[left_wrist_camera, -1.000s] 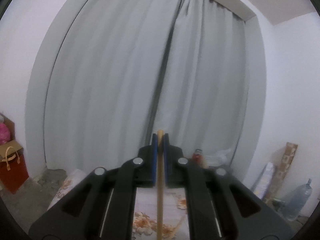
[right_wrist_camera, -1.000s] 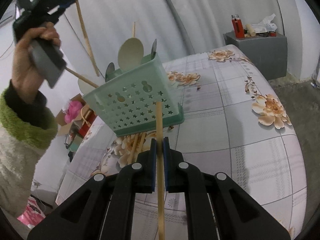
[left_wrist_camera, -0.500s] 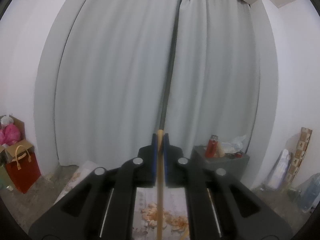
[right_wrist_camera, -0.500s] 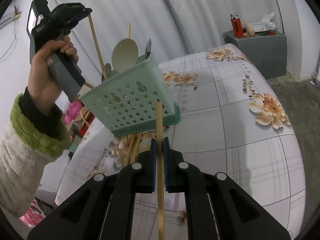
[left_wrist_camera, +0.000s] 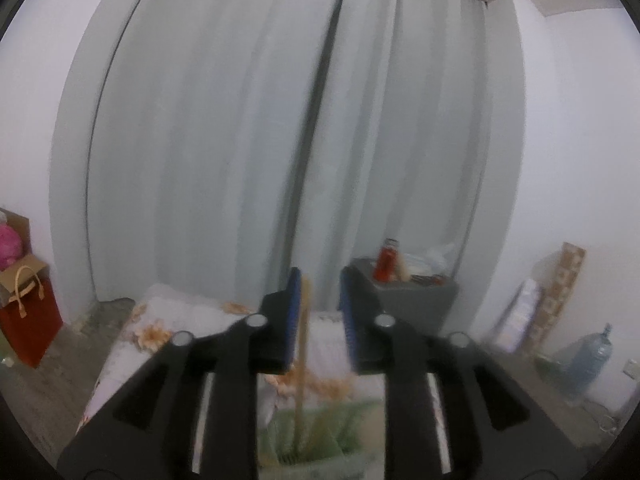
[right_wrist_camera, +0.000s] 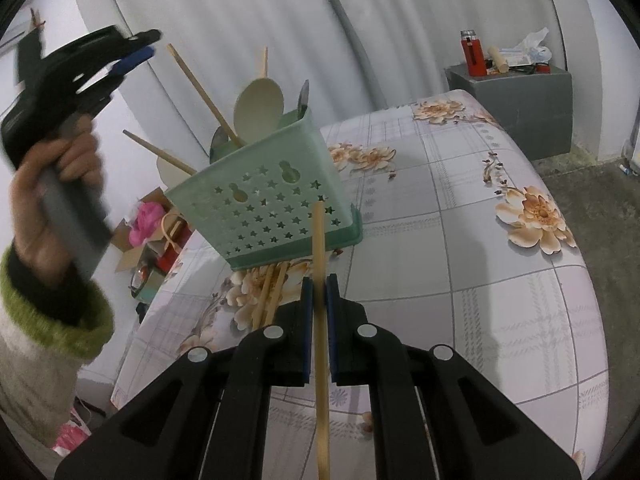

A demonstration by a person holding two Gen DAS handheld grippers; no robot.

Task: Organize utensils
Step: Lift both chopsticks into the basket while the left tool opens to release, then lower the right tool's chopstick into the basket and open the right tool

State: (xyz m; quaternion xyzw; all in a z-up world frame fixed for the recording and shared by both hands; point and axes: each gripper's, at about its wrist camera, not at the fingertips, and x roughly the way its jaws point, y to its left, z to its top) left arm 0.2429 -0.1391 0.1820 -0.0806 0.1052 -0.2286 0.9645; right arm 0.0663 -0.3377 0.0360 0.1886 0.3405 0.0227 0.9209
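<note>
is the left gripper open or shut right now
Open: the left hand-held gripper shows a wide gap between its blue pads, the chopstick loose beside one.

Surface: a bed (right_wrist_camera: 500,288) under a grey checked sheet printed with orange flowers.
Basket (right_wrist_camera: 264,196): green, star-punched, stood on the sheet straight ahead of the right gripper (right_wrist_camera: 319,300).
Chopsticks (right_wrist_camera: 268,296): loose pair flat on the sheet, between basket and fingertips, just left of them.

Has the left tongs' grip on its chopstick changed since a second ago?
Yes. The left tongs have opened; the chopstick now stands loose in the green basket.
</note>
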